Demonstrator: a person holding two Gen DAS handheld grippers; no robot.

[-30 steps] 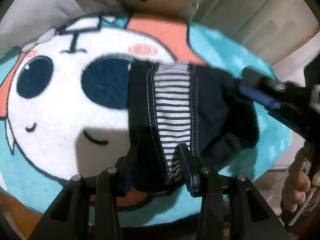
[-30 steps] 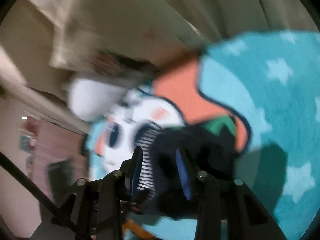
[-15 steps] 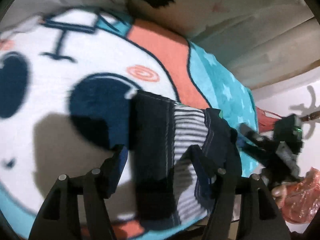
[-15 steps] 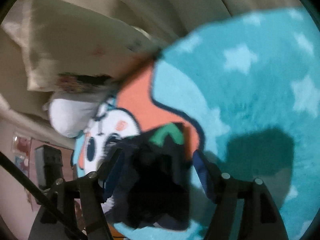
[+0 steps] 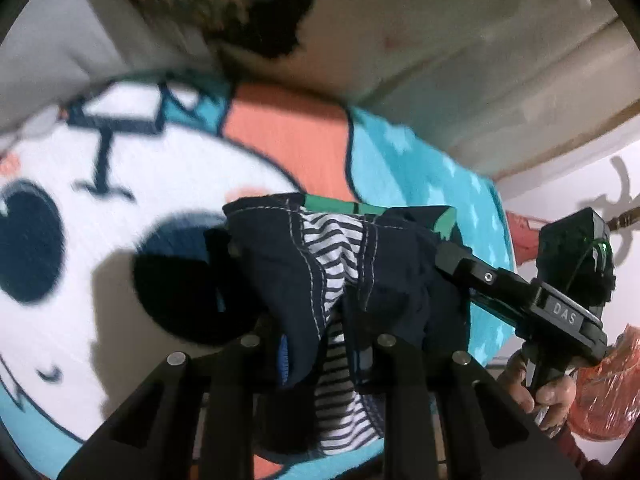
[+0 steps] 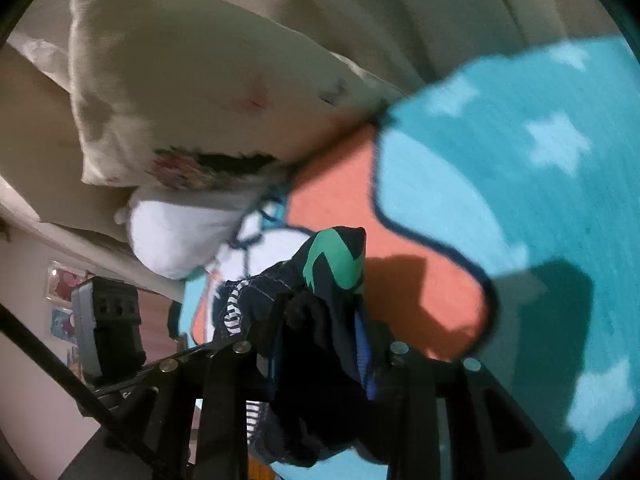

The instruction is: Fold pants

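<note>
My left gripper (image 5: 320,344) has just closed, pinching the pants (image 5: 340,264); right gripper (image 6: 320,344) likewise clamped on them. Pants bunched, lifted over the blanket (image 5: 280,140) near its front edge. Folding barely started; flattening remains.

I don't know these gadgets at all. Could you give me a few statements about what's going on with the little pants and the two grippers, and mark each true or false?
1. Both grippers hold the pants. True: the left gripper and the right gripper have just closed on the dark fabric.
2. The pants lie flat and untouched. False: they are bunched up between the jaws.
3. The pants have a striped lining. True.
4. The blanket underneath is plain grey. False: it is teal with white stars, with an orange patch.
5. A pillow lies beyond the blanket. True.
</note>
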